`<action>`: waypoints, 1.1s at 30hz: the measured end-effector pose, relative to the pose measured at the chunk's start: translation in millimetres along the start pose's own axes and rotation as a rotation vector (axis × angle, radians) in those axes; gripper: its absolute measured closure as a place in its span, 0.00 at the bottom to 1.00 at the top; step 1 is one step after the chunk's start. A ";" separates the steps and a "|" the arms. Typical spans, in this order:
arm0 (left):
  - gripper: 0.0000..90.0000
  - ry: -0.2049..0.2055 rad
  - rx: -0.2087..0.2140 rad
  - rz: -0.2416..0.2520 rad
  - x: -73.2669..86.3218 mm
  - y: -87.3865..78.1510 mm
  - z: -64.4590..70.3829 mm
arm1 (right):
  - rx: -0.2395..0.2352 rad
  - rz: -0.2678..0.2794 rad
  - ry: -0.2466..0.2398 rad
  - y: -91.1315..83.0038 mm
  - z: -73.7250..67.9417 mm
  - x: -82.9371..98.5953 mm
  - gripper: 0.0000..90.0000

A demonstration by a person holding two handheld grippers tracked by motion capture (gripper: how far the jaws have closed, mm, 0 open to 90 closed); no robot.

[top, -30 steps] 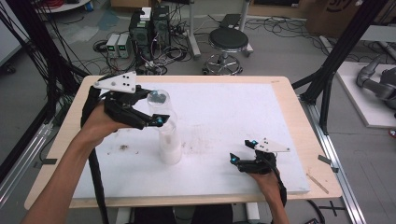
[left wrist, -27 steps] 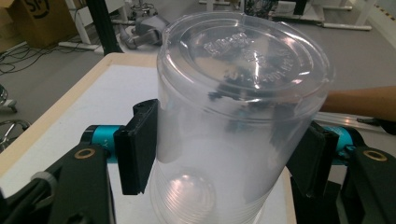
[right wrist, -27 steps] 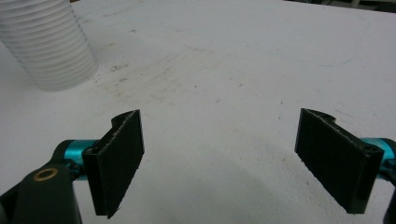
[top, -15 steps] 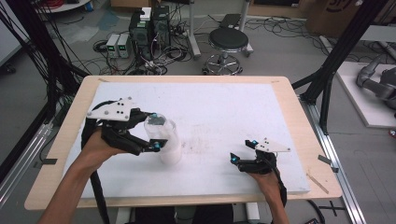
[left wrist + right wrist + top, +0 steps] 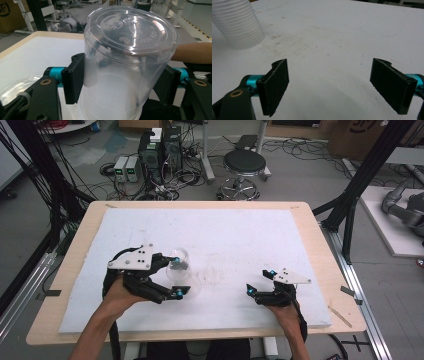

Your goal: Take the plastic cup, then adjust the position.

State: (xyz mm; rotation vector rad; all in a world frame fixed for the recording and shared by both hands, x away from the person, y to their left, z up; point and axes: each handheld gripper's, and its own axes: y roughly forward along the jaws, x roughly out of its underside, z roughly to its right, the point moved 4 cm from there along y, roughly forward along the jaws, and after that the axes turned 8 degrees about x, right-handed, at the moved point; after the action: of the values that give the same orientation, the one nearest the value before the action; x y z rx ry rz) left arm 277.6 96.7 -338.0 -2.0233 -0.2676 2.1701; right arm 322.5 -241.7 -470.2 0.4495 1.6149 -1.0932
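A stack of clear plastic cups (image 5: 125,62) stands upside down on the white foam board (image 5: 235,240); it also shows in the high view (image 5: 188,283) and at the top left of the right gripper view (image 5: 238,25). My left gripper (image 5: 178,279) straddles the top cup, jaws wide apart, one pad (image 5: 73,78) close against each side. I cannot tell whether the pads press the wall. The cup is not deformed. My right gripper (image 5: 259,280) rests low over the board at the right, open (image 5: 329,82), nothing between its pads.
A single clear cup (image 5: 177,256) sits on the board just beyond the left gripper's far jaw (image 5: 15,87). The board lies on a wooden table (image 5: 320,245). A stool (image 5: 244,162) and electronics boxes (image 5: 160,147) stand on the floor beyond.
My left gripper has come down and toward the person, from above and behind the stack to astride its top cup. The right gripper has stayed put.
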 end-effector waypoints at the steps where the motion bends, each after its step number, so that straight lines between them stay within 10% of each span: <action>1: 0.37 0.007 0.012 -0.004 3.5 5.5 1.0 | 0.002 0.000 0.002 -0.2 -0.1 0.0 0.17; 33: 0.38 -0.031 0.033 0.011 33.7 25.7 -2.8 | -0.009 0.000 0.009 -0.1 0.4 0.0 0.17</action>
State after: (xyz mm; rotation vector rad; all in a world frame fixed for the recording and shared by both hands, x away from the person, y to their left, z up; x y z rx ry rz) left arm 278.1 79.9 -377.0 -1.9795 -0.2236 2.1987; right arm 322.6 -242.0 -470.2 0.4492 1.6270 -1.0853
